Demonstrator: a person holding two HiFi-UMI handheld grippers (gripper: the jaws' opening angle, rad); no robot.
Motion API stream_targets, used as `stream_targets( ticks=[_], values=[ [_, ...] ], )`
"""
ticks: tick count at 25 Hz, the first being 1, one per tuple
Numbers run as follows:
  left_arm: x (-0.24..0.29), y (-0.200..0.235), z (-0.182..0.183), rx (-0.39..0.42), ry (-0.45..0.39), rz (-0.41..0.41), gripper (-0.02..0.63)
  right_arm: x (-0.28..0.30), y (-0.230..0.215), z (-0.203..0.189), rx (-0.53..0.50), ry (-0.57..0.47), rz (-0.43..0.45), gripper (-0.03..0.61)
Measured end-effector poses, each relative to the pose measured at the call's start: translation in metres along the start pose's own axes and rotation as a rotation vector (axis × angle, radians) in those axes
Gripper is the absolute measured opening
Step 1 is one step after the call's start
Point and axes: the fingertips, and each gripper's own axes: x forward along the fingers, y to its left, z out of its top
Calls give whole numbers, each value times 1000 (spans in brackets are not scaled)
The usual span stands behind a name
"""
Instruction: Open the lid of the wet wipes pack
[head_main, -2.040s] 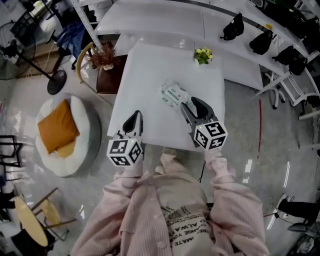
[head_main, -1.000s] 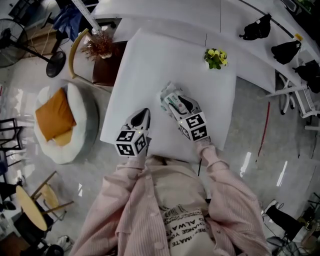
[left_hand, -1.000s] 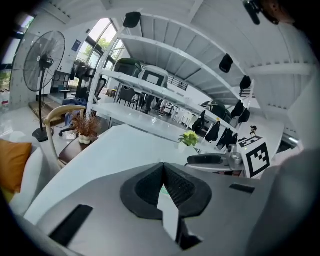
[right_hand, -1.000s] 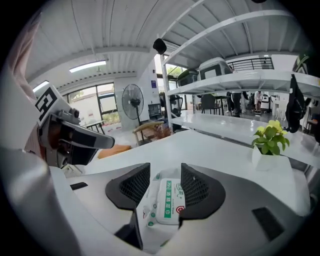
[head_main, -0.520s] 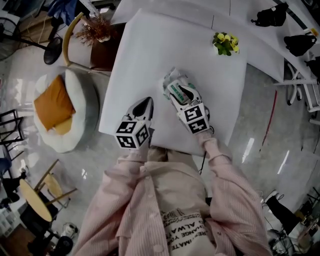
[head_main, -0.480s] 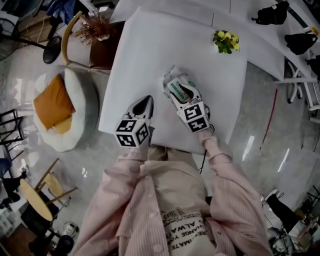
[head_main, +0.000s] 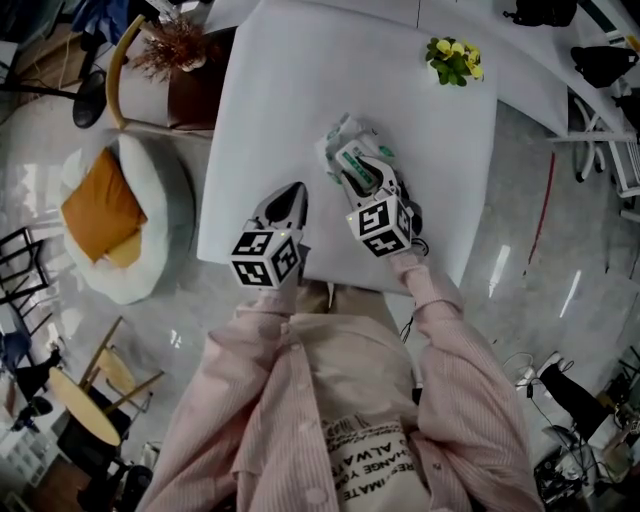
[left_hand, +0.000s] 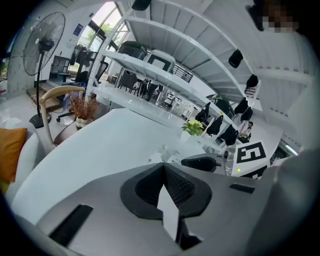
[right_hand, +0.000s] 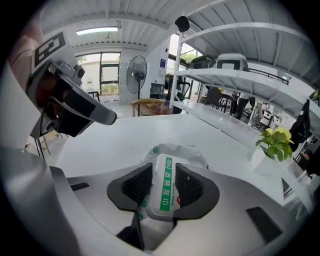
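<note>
Between right gripper (right_hand: 162, 172) jaws: wet wipes pack (right_hand: 189, 152) | lid (right_hand: 166, 192) edges hidden

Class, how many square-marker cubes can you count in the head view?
2. The left cube rides on the left gripper at the near edge of the white table; the right cube rides on the right gripper, shut on the wet wipes pack. None appears hidden.
</note>
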Motion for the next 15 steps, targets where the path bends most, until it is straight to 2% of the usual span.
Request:
stream_targets(
  ticks=[6,12,15],
  values=[
    [4,1,7,7,-1,-16,0,-1,-1,-2,54,1,15,126],
    [8,0,11,12,-2,-29,0,-7,-4,2,228,-32,78,91],
    [10,-3,14,16,-2,-36,0,-8,-9,3,283,-46,94,87]
  ],
)
